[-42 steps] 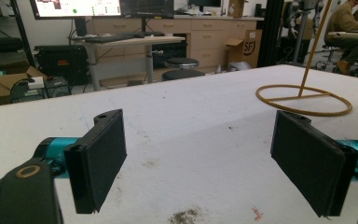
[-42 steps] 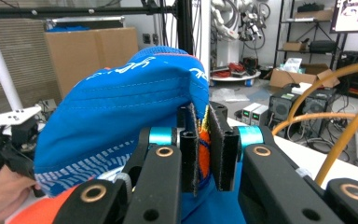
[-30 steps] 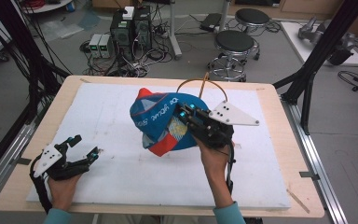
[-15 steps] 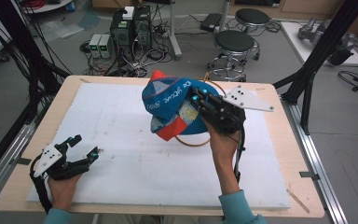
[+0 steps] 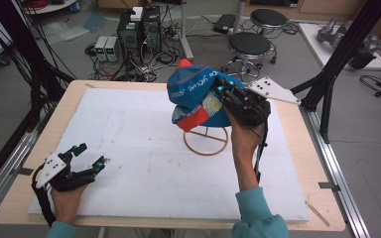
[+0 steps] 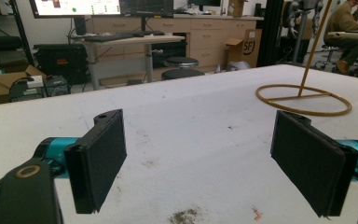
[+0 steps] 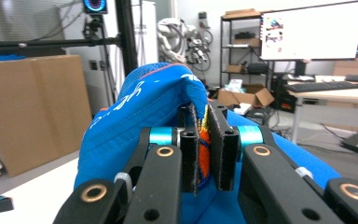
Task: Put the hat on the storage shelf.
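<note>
Above the far-right part of the white mat, my right gripper has the blue cap pinched, up over the gold wire stand. Can't see the stand's upright post in the high view, cap covers it; only the ring base shows under the cap. In the right gripper view the cap blocks most of what's ahead, and its lower edge is cut off by the gripper body. White lettering on the cap is too small & skewed to read. Can't tell if the cap touches the stand's top or hangs clear.

Cap's long axis runs roughly left-right across the table in the high view, crown bulging up & toward the far side, red-orange edge low on the side facing me. Fabric is crumpled, not holding a neat dome. Colour: bright blue w/ white print, red-orange trim, a pale patch on the side nearest me.

Right jaws are nearly together, fabric fold w/ an orange bit clamped between the pads.

My left gripper rests at the near-left corner of the mat, well apart from the cap. Jaws stand wide w/ nothing between; in the left gripper view the stand's ring lies ahead to the right, post cut off at the top edge.
</note>
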A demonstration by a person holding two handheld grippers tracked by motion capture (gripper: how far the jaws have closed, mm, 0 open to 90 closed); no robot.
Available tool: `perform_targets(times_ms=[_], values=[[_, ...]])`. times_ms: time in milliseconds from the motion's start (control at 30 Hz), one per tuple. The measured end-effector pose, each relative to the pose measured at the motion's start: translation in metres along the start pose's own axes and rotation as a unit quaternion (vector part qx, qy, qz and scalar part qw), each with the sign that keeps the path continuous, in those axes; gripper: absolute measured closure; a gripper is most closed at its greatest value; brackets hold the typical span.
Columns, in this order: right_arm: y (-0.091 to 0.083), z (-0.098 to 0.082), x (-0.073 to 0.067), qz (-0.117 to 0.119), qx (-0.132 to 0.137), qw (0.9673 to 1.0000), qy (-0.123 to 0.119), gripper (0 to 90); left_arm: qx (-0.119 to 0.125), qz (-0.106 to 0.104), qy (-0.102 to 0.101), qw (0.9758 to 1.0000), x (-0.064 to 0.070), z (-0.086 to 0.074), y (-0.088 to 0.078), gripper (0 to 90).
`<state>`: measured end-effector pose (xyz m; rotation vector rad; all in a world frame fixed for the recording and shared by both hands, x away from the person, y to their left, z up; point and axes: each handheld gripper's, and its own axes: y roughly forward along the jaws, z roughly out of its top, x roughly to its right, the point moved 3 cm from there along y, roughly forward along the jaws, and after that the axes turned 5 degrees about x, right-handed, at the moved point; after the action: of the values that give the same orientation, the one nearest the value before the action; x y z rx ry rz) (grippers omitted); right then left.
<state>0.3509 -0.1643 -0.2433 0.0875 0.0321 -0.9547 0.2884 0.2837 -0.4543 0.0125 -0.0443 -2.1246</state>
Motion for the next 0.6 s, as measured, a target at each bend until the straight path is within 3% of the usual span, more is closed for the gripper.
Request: perform_targets(times_ms=[333, 600], values=[[0.018, -0.007, 0.015, -0.031, -0.024, 0.9992, -0.009, 83.8, 0.001, 0.0, 0.0, 1.0, 0.0, 0.0, 0.0, 18.3], [0.018, -0.01, 0.028, -0.05, -0.035, 0.9981, -0.011, 83.8, 0.002, -0.001, 0.0, 1.0, 0.0, 0.0, 0.0, 18.3]])
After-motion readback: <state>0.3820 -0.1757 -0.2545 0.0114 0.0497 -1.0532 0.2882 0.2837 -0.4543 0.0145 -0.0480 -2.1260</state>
